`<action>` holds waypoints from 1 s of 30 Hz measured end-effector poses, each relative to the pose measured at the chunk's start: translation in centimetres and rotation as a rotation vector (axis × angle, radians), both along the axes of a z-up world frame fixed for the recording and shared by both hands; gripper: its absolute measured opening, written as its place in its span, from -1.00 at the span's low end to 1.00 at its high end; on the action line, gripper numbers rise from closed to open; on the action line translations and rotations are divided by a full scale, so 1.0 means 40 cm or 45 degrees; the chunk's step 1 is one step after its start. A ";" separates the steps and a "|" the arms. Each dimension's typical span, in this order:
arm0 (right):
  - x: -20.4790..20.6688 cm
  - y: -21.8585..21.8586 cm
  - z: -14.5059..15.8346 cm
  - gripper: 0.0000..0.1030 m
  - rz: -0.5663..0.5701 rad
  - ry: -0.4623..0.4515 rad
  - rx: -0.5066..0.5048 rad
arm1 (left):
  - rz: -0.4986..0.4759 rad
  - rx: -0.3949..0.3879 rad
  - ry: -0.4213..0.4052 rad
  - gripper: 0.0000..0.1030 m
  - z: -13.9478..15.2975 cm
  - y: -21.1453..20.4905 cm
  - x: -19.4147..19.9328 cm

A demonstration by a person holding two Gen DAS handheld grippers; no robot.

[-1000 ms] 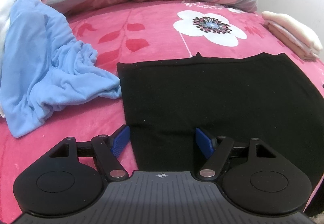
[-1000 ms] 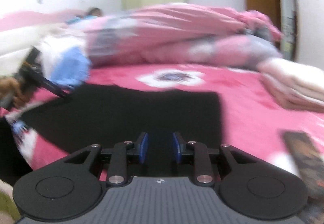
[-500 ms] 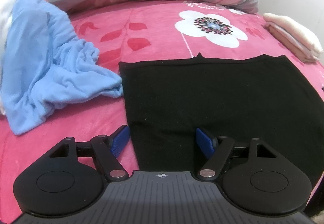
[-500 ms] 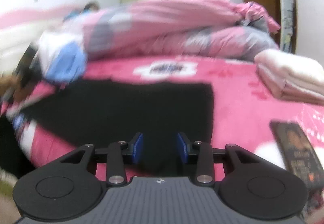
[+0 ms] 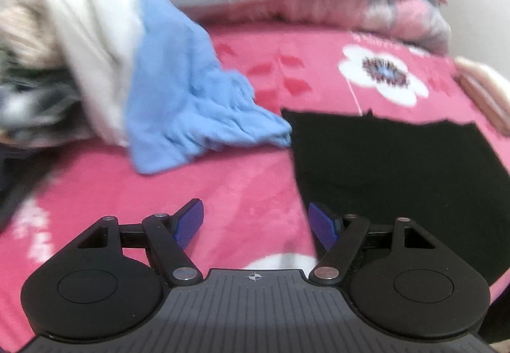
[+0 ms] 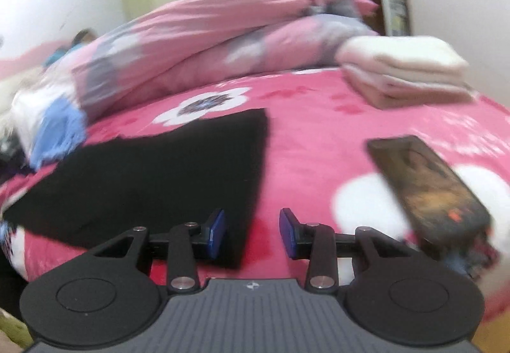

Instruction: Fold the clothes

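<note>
1. Blue pads tip my left gripper, whose jaws stand wide apart with nothing between them but the pink bed cover below.
2. My right gripper has its jaws parted to a middling gap and holds nothing; they hang above the near right corner of the black garment, with the left pad over the black cloth and the right pad over bare pink cover.
3. From my left side, the black garment lies flat on the bed, just right of the gripper, its left edge running up from beside the right pad.
4. Its far edge is fairly straight, with one small point sticking up near the middle.
5. A crumpled light blue garment lies to the left of the black one, its nearest tip almost touching the black garment's far left corner.
6. Behind the blue one sits a white garment in a loose heap, blurred.
7. A pink and grey quilt is bunched along the far side of the bed.
8. Folded cream and pale pink clothes form a neat stack at the far right, well apart from the black garment.
9. A dark phone lies on the cover to the right of my right gripper.
10. White flowers are printed on the cover; one large flower lies just beyond the black garment.
</note>
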State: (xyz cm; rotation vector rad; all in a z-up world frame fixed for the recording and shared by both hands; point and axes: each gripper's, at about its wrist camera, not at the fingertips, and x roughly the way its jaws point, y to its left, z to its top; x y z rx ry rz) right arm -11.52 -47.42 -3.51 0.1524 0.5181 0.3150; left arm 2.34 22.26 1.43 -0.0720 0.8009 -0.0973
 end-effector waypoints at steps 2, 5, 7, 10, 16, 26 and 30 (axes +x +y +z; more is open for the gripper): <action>-0.005 0.004 0.013 -0.21 0.006 -0.019 0.059 | -0.017 -0.023 -0.044 0.64 0.038 -0.004 -0.042; 0.023 0.066 0.026 -0.16 0.099 -0.050 0.081 | -0.087 -0.076 -0.085 0.91 0.059 -0.050 -0.090; 0.039 0.127 0.030 -0.15 0.184 -0.061 0.066 | -0.154 -0.090 -0.098 0.92 0.055 -0.101 -0.111; 0.051 0.204 0.032 -0.04 0.282 -0.060 0.037 | -0.230 -0.090 -0.097 0.95 0.026 -0.191 -0.126; 0.052 0.299 0.035 0.42 0.314 -0.081 -0.147 | -0.250 -0.052 -0.088 0.95 -0.054 -0.323 -0.109; 0.035 0.327 -0.014 0.80 0.242 -0.063 -0.386 | -0.170 0.076 -0.046 1.00 -0.133 -0.391 -0.099; 0.017 0.322 -0.035 0.83 0.237 -0.035 -0.456 | -0.171 0.126 -0.056 1.00 -0.140 -0.405 -0.108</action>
